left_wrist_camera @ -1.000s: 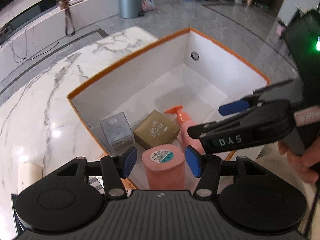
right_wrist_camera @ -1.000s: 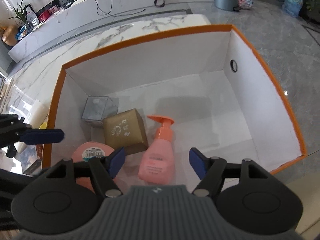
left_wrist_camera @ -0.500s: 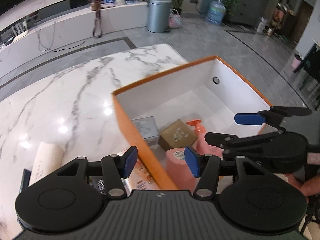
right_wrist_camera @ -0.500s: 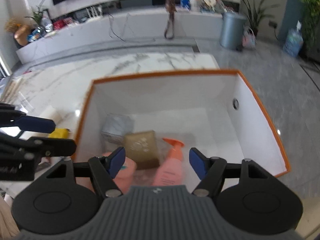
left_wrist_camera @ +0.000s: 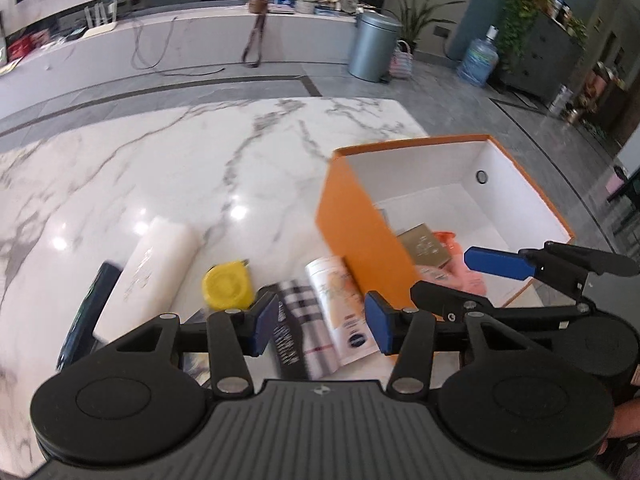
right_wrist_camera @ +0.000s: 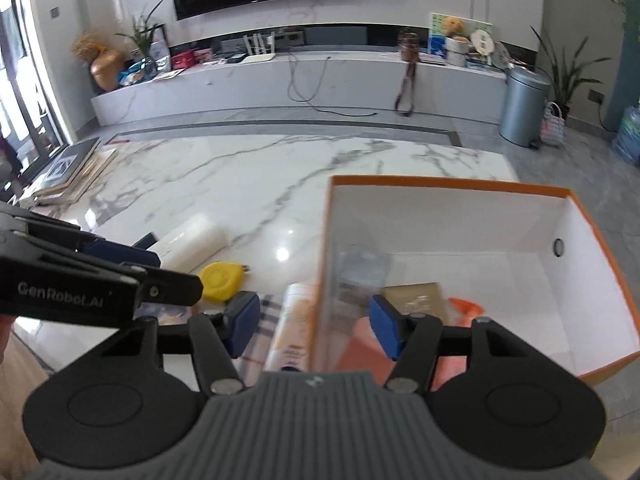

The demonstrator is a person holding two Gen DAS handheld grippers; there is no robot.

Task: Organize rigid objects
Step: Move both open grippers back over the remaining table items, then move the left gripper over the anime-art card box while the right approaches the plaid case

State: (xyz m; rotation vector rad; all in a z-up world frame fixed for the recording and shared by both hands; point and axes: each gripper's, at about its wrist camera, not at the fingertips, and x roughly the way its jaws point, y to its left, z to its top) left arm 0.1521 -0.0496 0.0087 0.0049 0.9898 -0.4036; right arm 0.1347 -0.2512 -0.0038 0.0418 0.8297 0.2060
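Beside the orange box (left_wrist_camera: 360,236), on the marble worktop (left_wrist_camera: 180,168), lie the things not yet put away: a yellow tape measure (left_wrist_camera: 226,285), a white roll (left_wrist_camera: 154,264), a checked packet (left_wrist_camera: 298,332), a printed carton (left_wrist_camera: 340,312) leaning against the box's outer wall, and a dark flat item (left_wrist_camera: 86,312) at the near left, too blurred to name. Inside the box sit a gold carton (left_wrist_camera: 424,246), a pink pump bottle (right_wrist_camera: 464,312), a clear case (right_wrist_camera: 360,276) and a pink cylinder (right_wrist_camera: 360,352). Both tools hang above the near rim with nothing in them: the left gripper (left_wrist_camera: 320,322) over the checked packet and printed carton, the right gripper (right_wrist_camera: 314,322) astride the box's near-left wall, each with jaws parted about halfway and just narrowed, with nothing between them. By my reading the step in hand is the move between a drop and the next pick. That pick calls for lowering one tool onto a loose item, probably the tape measure or the packet, with the jaws straddling its narrow side. Room is generous: the worktop's far half is bare, and the box's right half is free floor. The tight spots are the box's wall edge and the two tools themselves, which stand close and could knock together.
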